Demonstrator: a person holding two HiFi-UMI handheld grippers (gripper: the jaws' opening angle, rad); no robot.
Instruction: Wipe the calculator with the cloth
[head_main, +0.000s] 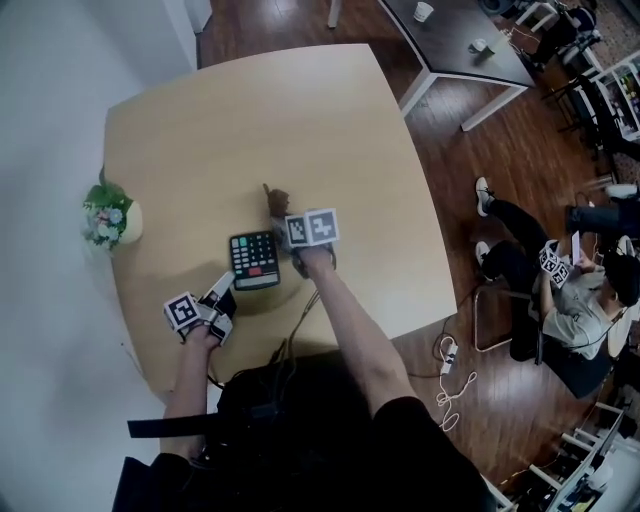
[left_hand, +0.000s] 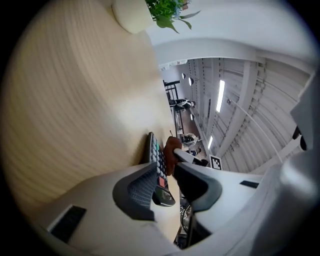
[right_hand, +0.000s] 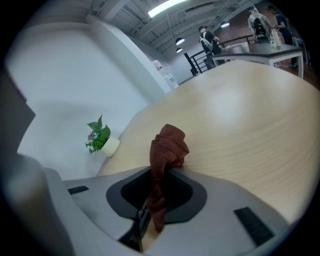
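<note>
A black calculator (head_main: 255, 260) with grey keys and one red key lies near the front of the pale wooden table (head_main: 300, 120). My left gripper (head_main: 226, 294) is at its near left corner. In the left gripper view the left gripper (left_hand: 166, 170) has the display end of the calculator (left_hand: 156, 157) deep between its jaws, which are closed on it. My right gripper (head_main: 287, 216) is just right of the calculator's far end, shut on a rust-brown cloth (head_main: 277, 200). The cloth (right_hand: 167, 145) stands bunched up out of the right gripper (right_hand: 162, 172), above the tabletop.
A small potted plant (head_main: 110, 215) stands at the table's left edge, by the white wall. A person sits on a chair (head_main: 570, 300) to the right, off the table. A dark desk (head_main: 460, 40) stands behind, and a cable (head_main: 450, 380) lies on the floor.
</note>
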